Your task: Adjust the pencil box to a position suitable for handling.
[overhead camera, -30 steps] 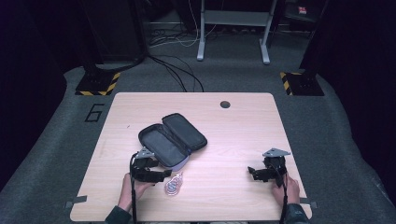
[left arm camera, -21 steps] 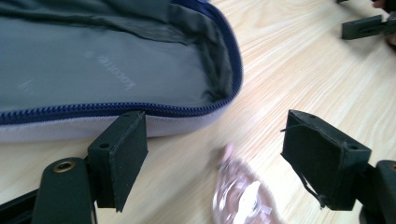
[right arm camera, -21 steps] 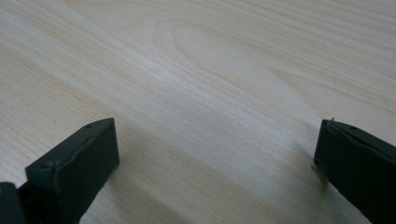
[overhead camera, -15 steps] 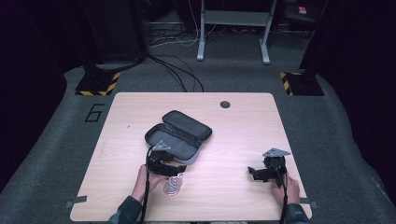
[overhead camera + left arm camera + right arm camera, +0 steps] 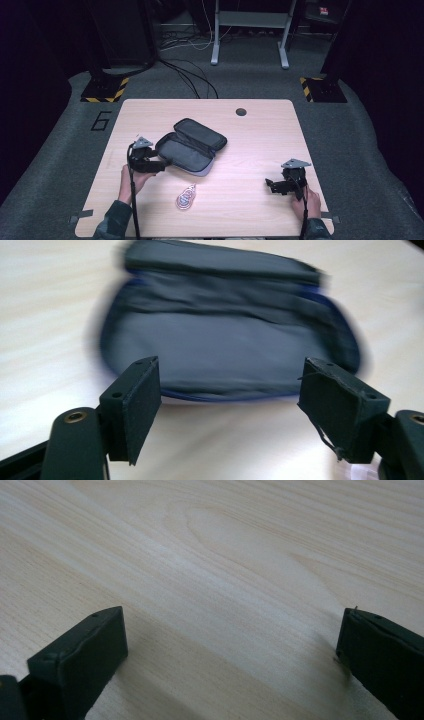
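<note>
My left tool (image 5: 159,165) gapes wide at the open pouch's (image 5: 192,145) rim, lined up to grab; right tool (image 5: 272,185) rests wide, empty.

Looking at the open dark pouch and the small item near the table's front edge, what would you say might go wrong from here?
1. The left gripper is open right at the open dark fabric zip pouch; the limp fabric may bunch or slide instead of being gripped cleanly.
2. The small clear packet with a reddish coil lies near the front of the pale wooden table; a forearm sweep might knock it off.
</note>
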{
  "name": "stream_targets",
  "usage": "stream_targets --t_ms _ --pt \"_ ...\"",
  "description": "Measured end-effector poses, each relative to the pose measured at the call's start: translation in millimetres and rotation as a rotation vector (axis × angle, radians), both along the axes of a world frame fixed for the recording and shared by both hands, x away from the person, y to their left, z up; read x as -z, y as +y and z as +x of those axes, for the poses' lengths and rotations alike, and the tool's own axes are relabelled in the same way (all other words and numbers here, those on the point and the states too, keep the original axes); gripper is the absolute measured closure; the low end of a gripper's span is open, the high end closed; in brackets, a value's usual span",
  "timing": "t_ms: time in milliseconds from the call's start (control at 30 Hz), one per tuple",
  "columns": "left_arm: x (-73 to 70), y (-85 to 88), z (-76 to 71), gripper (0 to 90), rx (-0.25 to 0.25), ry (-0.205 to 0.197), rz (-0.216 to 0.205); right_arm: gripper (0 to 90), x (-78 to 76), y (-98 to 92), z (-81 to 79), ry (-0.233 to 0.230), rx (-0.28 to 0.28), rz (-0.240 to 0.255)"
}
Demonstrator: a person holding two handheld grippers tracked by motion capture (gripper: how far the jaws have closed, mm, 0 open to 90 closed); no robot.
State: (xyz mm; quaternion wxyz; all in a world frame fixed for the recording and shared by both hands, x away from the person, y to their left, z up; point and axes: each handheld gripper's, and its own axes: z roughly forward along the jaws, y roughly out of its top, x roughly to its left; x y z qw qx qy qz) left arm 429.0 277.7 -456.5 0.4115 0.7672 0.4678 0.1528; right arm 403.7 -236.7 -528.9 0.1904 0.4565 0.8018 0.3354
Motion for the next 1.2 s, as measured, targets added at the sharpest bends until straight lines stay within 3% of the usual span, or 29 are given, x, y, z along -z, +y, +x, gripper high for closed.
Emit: stream_targets --t_ms 133,200,300,500,600,700,1000,1200 --pt "5.2 14.1 17.2 25.7 -0.056 0.002 0.021 0.0 0.0 0.0 0.0 0.0 0.0 0.0" --pt "7.6 16.2 20.7 26.9 -0.061 0.004 0.018 0.0 0.0 0.0 0.0 0.0 0.0 0.0" --pt "18.2 22.7 33.6 32.3 -0.077 0.034 -0.002 0.0 0.0 0.0 0.0 0.0 0.0 0.0" --pt "31.7 21.6 42.7 42.7 -0.132 0.064 -0.042 0.0 0.0 0.0 0.0 0.0 0.0 0.0" --pt "34.2 19.8 43.4 50.8 -0.134 0.07 -0.04 0.0 0.0 0.0 0.0 0.0 0.0 0.0" --pt "34.7 15.7 41.5 55.7 -0.111 0.074 -0.012 0.0 0.0 0.0 0.0 0.0 0.0 0.0" --pt "35.2 4.0 29.7 52.2 -0.102 0.108 -0.024 0.0 0.0 0.0 0.0 -0.001 0.0 0.0" --pt "34.9 -8.0 18.8 51.8 -0.05 0.119 -0.002 0.0 0.0 0.0 0.0 -0.001 0.0 0.0"
